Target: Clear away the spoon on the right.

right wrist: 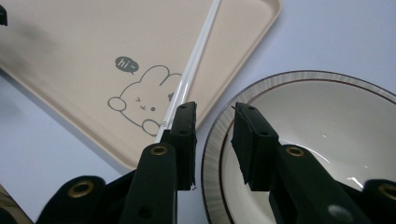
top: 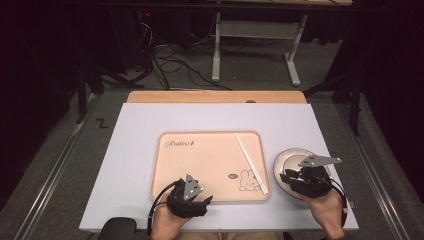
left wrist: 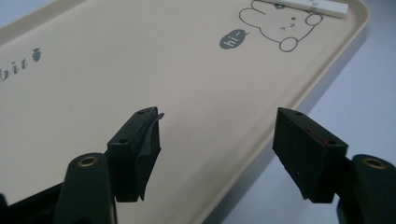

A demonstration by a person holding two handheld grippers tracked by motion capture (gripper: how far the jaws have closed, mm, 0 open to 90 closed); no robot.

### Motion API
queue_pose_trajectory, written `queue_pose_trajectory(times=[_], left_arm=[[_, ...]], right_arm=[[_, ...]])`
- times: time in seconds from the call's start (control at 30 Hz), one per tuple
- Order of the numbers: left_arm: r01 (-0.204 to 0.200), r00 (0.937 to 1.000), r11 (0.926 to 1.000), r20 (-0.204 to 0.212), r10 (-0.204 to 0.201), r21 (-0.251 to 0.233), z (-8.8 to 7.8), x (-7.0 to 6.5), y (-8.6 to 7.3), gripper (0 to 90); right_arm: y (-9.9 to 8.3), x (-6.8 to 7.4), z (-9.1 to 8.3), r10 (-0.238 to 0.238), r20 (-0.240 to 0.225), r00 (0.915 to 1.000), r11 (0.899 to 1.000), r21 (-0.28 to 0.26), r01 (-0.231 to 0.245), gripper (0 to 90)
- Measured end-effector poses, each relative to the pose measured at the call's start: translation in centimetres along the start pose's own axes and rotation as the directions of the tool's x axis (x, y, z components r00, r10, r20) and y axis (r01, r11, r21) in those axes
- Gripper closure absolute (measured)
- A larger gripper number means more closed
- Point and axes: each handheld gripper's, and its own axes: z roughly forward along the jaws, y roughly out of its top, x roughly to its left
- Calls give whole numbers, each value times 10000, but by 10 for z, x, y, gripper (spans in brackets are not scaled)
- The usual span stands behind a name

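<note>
The left gripper (top: 192, 200) hovers with jaws spread wide over the tray's (top: 200, 160) near edge. The right gripper (right wrist: 212, 112) straddles the bowl's (right wrist: 336, 121) rim, jaws narrowly parted, beside 2 white chopsticks (right wrist: 196, 60) on the tray.

tray (top: 210, 165) — curly word near its top left, looks like "Rabbit", ends "bit" close up | speech bubble (left wrist: 232, 39) by the drawn bunny (right wrist: 142, 100) — says "hi~"
</note>
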Motion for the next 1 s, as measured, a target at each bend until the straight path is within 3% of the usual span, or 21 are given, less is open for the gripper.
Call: queue_pose_trajectory(times=[0.13,0.23,0.33,0.5,0.53,0.77,1.0], left_arm=[[-86,10000,9999,-21,86,93,3,-2,-2,324],[-129,9999,9998,0,129,177,5,-4,-4,323],[-260,9997,9992,49,259,317,8,-6,-7,322],[-186,9998,9993,-10,186,310,8,-5,-6,322],[-134,9999,9996,-29,134,235,8,-4,-6,322],[-236,9996,9993,-116,239,274,8,-4,-7,322],[-222,9996,9995,-187,227,242,7,-3,-7,322]], right_arm=[[-2,-9,-7,50,125,9999,9999,129,-52,689],[0,-12,-10,-219,550,9982,9978,629,185,676],[0,-18,-13,-243,641,9977,9956,915,184,664],[1,-26,-14,-260,890,9957,9924,1221,150,642],[1,-30,-15,-280,1142,9931,9901,1399,119,634],[1,-42,-12,-275,1392,9899,9815,1913,3,616],[-1,-48,-5,-295,1315,9909,9689,2476,-40,603]])
